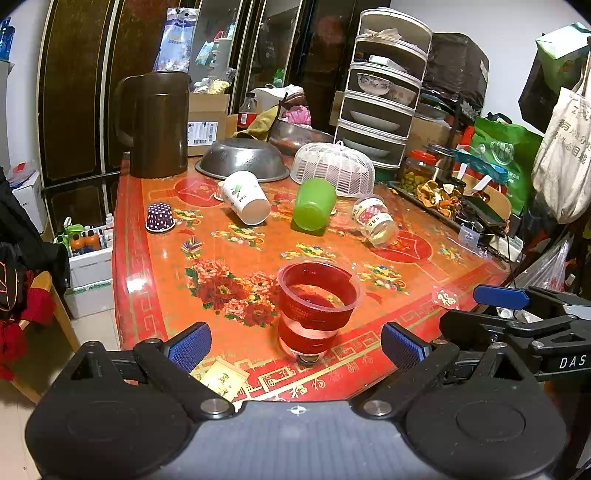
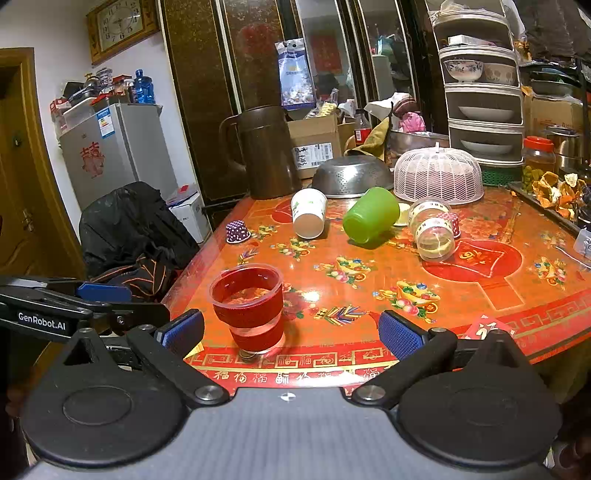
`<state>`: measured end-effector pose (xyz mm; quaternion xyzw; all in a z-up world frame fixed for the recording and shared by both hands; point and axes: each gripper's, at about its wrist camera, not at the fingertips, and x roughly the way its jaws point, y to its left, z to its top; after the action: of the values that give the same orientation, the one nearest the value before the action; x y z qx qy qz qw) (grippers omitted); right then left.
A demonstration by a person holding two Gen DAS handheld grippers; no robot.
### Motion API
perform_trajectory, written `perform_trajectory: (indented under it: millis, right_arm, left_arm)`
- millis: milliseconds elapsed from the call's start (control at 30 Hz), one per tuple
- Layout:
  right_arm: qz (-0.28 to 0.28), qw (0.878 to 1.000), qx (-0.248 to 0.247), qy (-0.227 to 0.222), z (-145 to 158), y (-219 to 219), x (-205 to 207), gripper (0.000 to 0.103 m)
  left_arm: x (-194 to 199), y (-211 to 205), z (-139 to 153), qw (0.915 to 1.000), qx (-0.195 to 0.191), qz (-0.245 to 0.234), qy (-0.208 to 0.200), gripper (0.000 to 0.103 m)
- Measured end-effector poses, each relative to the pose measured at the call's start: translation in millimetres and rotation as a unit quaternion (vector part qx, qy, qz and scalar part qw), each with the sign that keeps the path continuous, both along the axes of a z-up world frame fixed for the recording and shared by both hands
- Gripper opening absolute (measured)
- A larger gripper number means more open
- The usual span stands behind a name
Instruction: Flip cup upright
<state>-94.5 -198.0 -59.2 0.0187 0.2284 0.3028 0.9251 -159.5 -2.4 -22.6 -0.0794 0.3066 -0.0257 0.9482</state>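
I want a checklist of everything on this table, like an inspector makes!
Surface: orange patterned table, glossy.
Job's things: red cup upright near the front edge; white cup, green cup and clear cup lying on their sides; purple cup upside down.
Clutter: brown jug, metal colander, mesh cover, jar.
Grippers: left gripper open, empty; right gripper open, empty.
Cables: nothing seen.
Surroundings: fridge, clock, dish rack.
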Motion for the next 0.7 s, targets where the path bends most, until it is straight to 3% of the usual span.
perform_trajectory:
  millis: [700]
  right_arm:
    - [0.005,1.0,0.003,0.002,-0.3,0.9,0.2,0.102]
  left_arm:
    - [0.9,1.3,-1.4,1.0,-0.003,0.004,0.002,0.1]
